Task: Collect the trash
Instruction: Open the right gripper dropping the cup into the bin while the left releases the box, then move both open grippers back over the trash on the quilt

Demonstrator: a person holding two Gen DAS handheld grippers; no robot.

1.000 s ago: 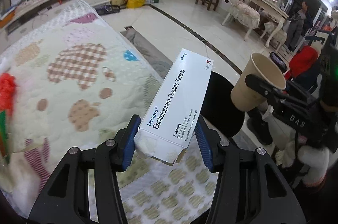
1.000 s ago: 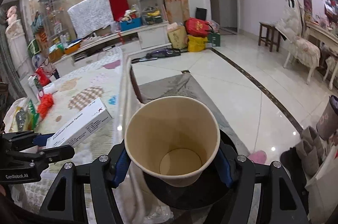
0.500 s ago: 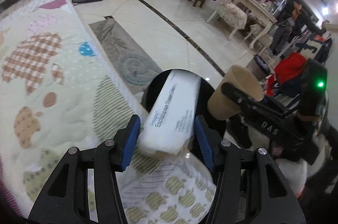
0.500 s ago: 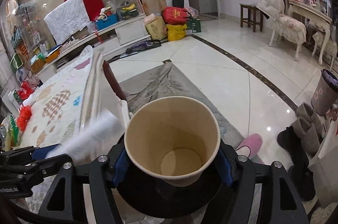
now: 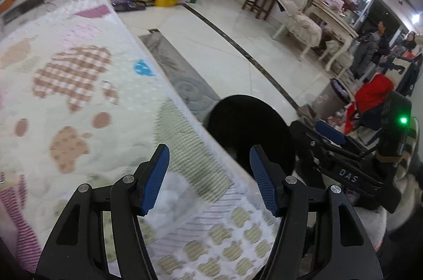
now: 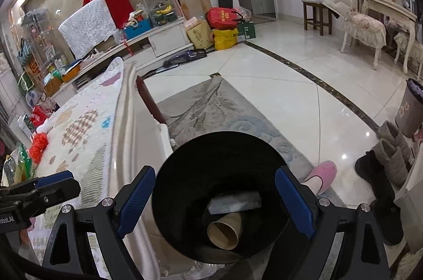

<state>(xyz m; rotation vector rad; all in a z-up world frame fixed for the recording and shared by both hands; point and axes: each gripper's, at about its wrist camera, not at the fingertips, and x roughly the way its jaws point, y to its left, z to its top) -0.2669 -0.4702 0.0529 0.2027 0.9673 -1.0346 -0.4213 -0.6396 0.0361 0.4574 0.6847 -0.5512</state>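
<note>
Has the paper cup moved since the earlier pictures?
Yes. The paper cup has left the right gripper, whose jaws have just been opening, and lies down inside the black bin.

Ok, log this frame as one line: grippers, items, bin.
left gripper: open, empty | right gripper: open, empty | paper cup, tablet box: lying in black bin

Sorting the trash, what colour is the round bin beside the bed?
Black; the round bin shows best in the right wrist view.

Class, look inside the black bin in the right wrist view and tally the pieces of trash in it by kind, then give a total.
Inside the black bin:
Paper cup: 1
Tablet box: 1
Total: 2
</note>
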